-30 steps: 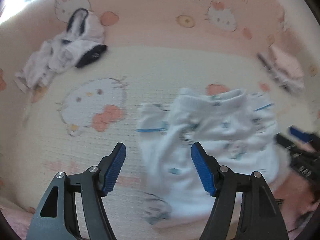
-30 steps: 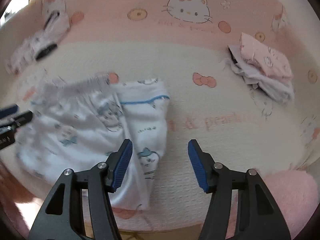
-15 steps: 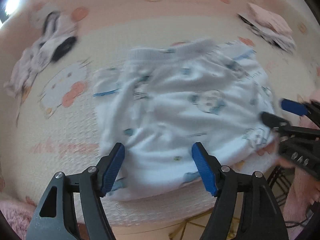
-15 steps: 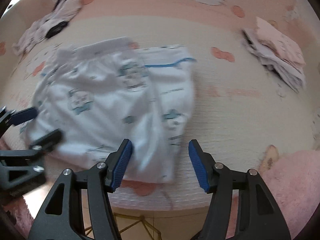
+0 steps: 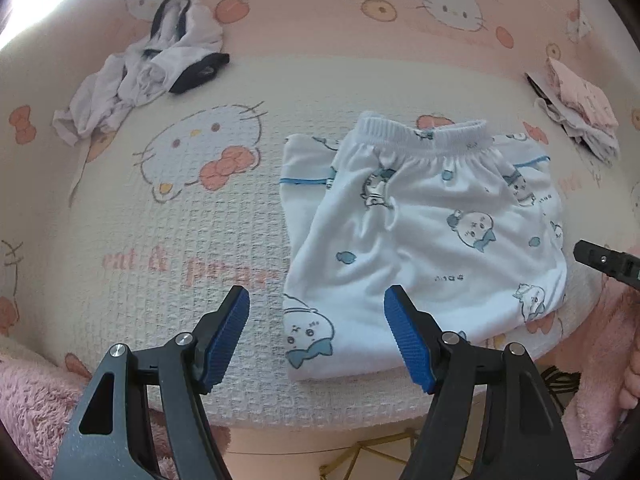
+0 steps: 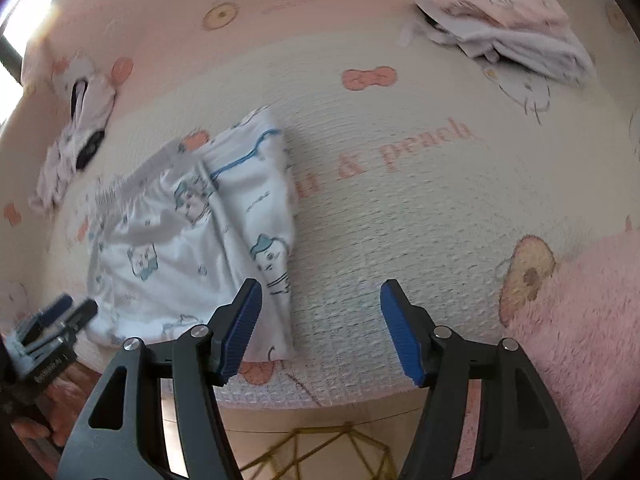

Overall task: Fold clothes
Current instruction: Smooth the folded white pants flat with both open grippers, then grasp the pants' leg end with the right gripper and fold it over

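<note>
White printed shorts with an elastic waistband [image 5: 424, 224] [image 6: 188, 248] lie folded and flat near the front edge of the cartoon-print cover [image 5: 192, 216] [image 6: 420, 168]. My left gripper [image 5: 316, 332] hangs open just in front of the shorts' near left corner, with nothing between its blue pads. The right gripper [image 6: 320, 328] is open too, over the bare cover just right of the shorts' right edge. Its black tip [image 5: 604, 262] shows at the right edge of the left wrist view. The left gripper's tip [image 6: 60, 320] appears blurred at the lower left of the right wrist view.
A crumpled pile of white and black clothes [image 5: 140, 80] [image 6: 76, 140] lies at the back left. A folded stack of pink and white garments [image 5: 580, 116] [image 6: 508, 20] sits at the back right. Pink fluffy fabric [image 6: 580, 320] [image 5: 28, 408] borders the front edge.
Both grippers have pulled back from the shorts toward the front edge. The left one moved left, the right one swung right. The shorts now lie still and folded.
</note>
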### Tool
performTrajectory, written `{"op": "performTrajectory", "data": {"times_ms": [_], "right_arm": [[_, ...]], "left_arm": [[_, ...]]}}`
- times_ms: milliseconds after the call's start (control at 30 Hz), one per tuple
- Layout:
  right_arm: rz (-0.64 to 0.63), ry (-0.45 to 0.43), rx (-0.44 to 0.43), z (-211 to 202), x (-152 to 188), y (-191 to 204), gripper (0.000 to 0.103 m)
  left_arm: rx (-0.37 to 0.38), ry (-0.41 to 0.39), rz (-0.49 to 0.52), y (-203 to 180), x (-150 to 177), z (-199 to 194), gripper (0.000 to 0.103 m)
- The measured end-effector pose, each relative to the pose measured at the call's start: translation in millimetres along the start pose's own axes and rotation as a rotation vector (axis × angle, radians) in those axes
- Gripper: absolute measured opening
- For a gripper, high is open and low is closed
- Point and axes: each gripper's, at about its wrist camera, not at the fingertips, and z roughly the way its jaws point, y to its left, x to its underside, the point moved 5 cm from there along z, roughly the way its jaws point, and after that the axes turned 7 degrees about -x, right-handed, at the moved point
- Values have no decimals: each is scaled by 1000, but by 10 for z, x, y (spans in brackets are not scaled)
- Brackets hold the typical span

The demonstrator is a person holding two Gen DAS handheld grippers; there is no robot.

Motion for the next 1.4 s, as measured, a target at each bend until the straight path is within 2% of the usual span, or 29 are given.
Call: {"op": "performTrajectory", "data": {"times_ms": [100,167,300,433,500,533,567,600,633,667,767,833,933,967,1133,1200,1333,1400], "right_arm": [[62,4,-53,-15,-41,-98,63],[85,18,-69,23,-34,-112,63],[49,70,-51,171,28,-33,65],[-64,77,-29,293,86,172,96],[-140,84,4,349,125,281,97],[-171,86,9,358,141,334,89],[-184,87,-23,344,145,386,74],[-196,88,-55,330,150,438,64],[-205,93,-92,322,154,486,47],[-204,105,-130,330,151,516,36],[-183,112,-175,336,108,551,18],[-176,92,-263,239,5,629,16],[-271,76,-343,103,-89,1015,16],[-289,93,-358,170,-52,1128,16],[-369,178,-430,502,135,1654,16],[-353,203,-451,619,220,1618,17],[-307,218,-497,728,272,1550,17],[-294,219,-506,737,260,1537,16]], "left_arm": [[14,2,-31,55,-10,18,73],[-7,1,-25,66,-24,50,73],[-7,2,-25,68,-61,97,73],[4,6,-29,48,-93,137,73],[8,4,-31,36,-106,134,73],[13,1,-35,35,-114,125,73],[23,-4,-43,46,-127,104,73],[33,-10,-51,57,-139,82,73],[43,-16,-59,68,-152,61,73],[53,-22,-64,77,-167,43,73],[83,-31,-86,115,-205,-2,73],[89,-43,-95,147,-231,-41,73],[-27,-119,-14,153,-281,-175,73],[-18,-128,-7,175,-300,-181,73],[258,-49,-121,236,-298,-75,73],[390,-7,-139,167,-295,-31,73],[518,24,-83,-86,-339,20,73],[541,36,-53,-222,-353,74,70]]}}
